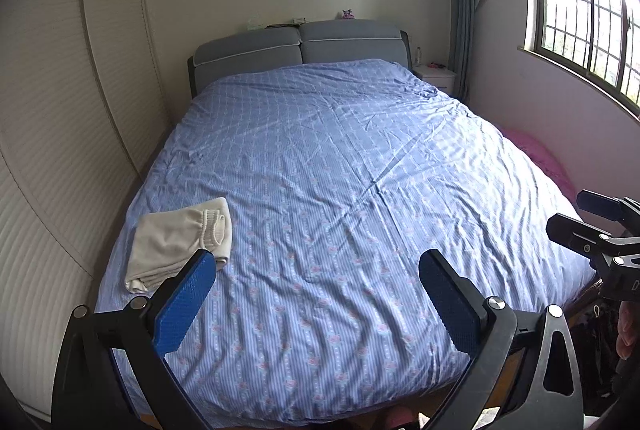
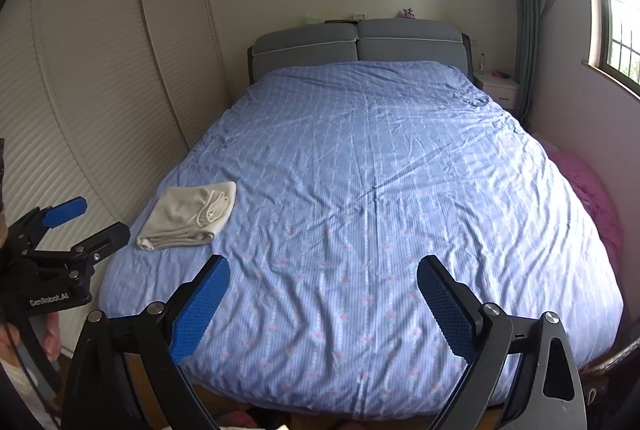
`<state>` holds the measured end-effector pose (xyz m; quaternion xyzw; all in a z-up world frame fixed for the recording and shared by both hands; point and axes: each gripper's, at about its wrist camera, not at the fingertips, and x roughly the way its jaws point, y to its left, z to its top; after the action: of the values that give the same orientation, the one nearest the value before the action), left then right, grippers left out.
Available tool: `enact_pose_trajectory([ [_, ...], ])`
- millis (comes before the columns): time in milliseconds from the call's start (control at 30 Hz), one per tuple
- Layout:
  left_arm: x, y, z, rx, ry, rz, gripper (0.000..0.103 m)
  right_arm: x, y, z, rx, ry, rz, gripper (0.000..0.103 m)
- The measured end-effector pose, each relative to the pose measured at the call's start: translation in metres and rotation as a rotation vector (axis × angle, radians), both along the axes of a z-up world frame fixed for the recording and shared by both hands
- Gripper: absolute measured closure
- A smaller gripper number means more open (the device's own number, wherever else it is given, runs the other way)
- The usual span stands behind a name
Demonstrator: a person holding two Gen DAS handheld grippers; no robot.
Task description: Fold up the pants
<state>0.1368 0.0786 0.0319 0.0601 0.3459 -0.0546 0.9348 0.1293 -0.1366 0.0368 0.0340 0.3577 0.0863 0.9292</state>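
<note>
Hovering above bed (image 2: 360, 189) | folded pants (image 2: 188, 216) lay at ten o'clock, untouched | left tool (image 1: 316, 270) wide, empty | right tool (image 2: 322, 276) wide, empty | best kept clear of the finished fold.

Pants (image 2: 188, 216) folded on bed (image 2: 360, 189), at 9 o'clock near left edge. Headboard (image 2: 356, 45) at 12. Nightstand (image 2: 498, 85) at 1. Wardrobe (image 2: 100, 69) left of bed; window (image 1: 580, 1) right.

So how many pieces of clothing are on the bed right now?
1. The folded cream pants lie near the left edge of the blue bedspread, toward the foot of the bed. Nothing else shows on top; anything under the cover would be hidden.
</note>
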Motion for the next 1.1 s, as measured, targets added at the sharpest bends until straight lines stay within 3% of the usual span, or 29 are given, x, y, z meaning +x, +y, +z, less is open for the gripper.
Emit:
enact_pose_trajectory([
  [400,-0.015,-0.037,0.017,-0.044,-0.026,-0.042,0.0,-0.023,-0.045,0.011,-0.003,-0.031,-0.042,0.008],
  [1100,-0.006,-0.052,0.016,-0.097,0.001,-0.07,0.0,-0.027,-0.064,0.016,-0.007,-0.044,-0.069,0.008],
])
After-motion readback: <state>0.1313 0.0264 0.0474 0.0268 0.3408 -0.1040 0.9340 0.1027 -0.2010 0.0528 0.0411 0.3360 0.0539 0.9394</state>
